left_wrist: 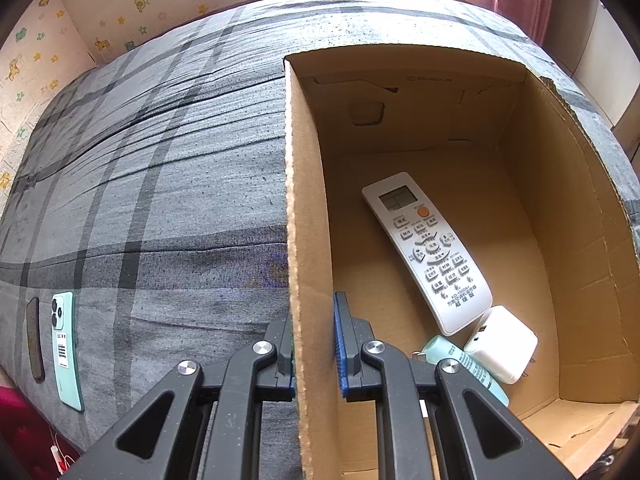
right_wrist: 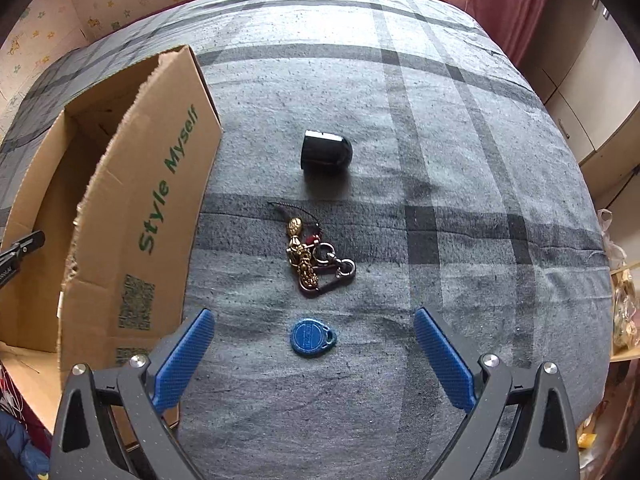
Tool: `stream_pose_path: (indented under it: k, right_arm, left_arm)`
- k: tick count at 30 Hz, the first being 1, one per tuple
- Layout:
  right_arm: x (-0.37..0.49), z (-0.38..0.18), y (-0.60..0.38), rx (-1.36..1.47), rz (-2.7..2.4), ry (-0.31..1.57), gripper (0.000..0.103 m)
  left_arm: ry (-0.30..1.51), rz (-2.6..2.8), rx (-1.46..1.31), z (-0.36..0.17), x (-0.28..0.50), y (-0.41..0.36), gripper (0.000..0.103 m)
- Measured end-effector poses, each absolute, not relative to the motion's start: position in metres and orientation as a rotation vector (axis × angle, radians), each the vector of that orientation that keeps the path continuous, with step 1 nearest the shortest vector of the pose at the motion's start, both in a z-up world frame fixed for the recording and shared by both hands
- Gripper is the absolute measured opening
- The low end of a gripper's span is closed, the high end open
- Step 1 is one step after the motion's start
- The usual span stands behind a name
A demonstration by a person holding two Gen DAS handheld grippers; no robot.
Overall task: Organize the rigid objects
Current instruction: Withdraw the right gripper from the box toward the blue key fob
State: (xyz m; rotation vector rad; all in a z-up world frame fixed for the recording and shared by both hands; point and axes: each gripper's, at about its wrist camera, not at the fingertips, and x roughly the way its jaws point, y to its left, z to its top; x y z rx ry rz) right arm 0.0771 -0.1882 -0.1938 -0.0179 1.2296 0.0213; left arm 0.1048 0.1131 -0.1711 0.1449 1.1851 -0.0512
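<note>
My left gripper is shut on the left wall of the cardboard box, one finger outside and one inside. Inside the box lie a white remote, a white charger and a pale green tube. My right gripper is open and empty, low over the bed, with a blue key fob between its fingers. Beyond the fob lie a keyring with gold charms and a small black object. The box stands to the left.
A mint green phone and a dark flat case lie on the grey plaid bedcover left of the box. Walls and a red curtain edge the bed. Clutter sits past the bed's right edge.
</note>
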Motion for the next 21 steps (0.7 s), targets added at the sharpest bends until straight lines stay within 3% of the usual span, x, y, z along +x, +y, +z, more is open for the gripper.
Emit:
stream_pose_path:
  k: [19, 21]
  right_arm:
    - [0.067, -0.264, -0.202, 0.009, -0.04, 1.303, 0.099]
    - [0.067, -0.264, -0.205, 0.011, -0.045, 1.301, 0.093]
  left_arm:
    - [1.181, -0.046, 0.144, -0.171, 0.103, 0.112, 0.015]
    - [1.18, -0.043, 0.155, -0.171, 0.102, 0.11, 0.015]
